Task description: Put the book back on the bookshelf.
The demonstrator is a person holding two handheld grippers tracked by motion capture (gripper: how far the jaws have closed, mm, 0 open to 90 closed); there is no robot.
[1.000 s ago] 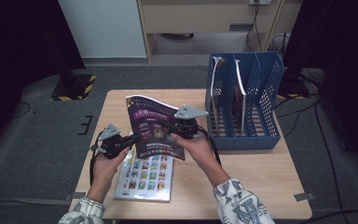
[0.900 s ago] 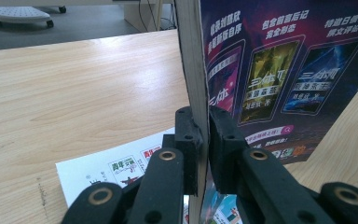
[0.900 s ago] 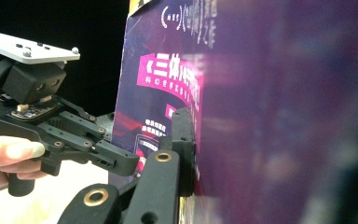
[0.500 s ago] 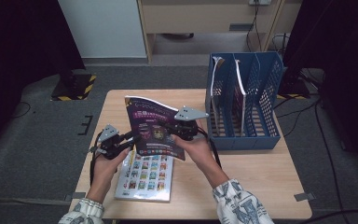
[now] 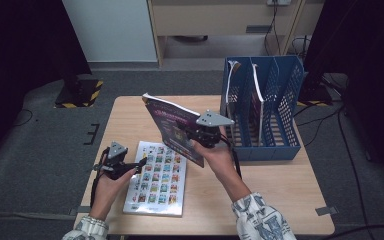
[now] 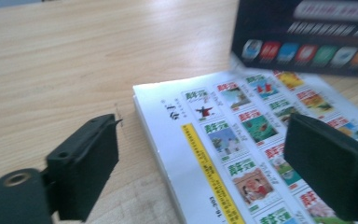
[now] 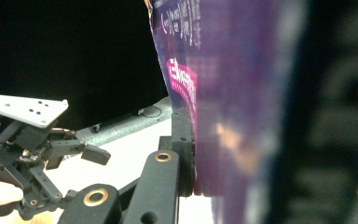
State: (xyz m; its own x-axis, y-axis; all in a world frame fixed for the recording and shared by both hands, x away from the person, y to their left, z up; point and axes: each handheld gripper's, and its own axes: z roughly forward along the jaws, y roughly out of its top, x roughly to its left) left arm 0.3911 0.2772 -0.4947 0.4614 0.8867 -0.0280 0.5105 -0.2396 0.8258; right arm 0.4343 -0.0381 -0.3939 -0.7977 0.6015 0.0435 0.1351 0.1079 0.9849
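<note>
Work in hand: a purple book is lifted off the desk, judged bound for the blue file rack at the right far side.
Right gripper: clenched on the purple book, jaws pinching its lower right part; in the right gripper view the near jaw lies flat against the cover.
Left gripper: released, nothing between the jaws; they have just been opening. It hovers low over the left edge of the white picture book. In the left gripper view the two black jaws stand wide apart above that book.
Purple book, place: in the air over the middle of the desk, tilted, white page edge uppermost at the far left, just left of the rack.
Purple book, look: dark purple glossy cover, magenta title block, a row of small coloured pictures along one edge; thin.
Handling, judged: light paperback, soft enough to sag or fan open when pinched at one spot; glossy cover may slip. Best hold is near the spine, pads flat on both covers.
White picture book: flat on the near left part of the desk, white cover with a grid of small pictures and a yellow strip.
Rack: slots already hold upright books.
</note>
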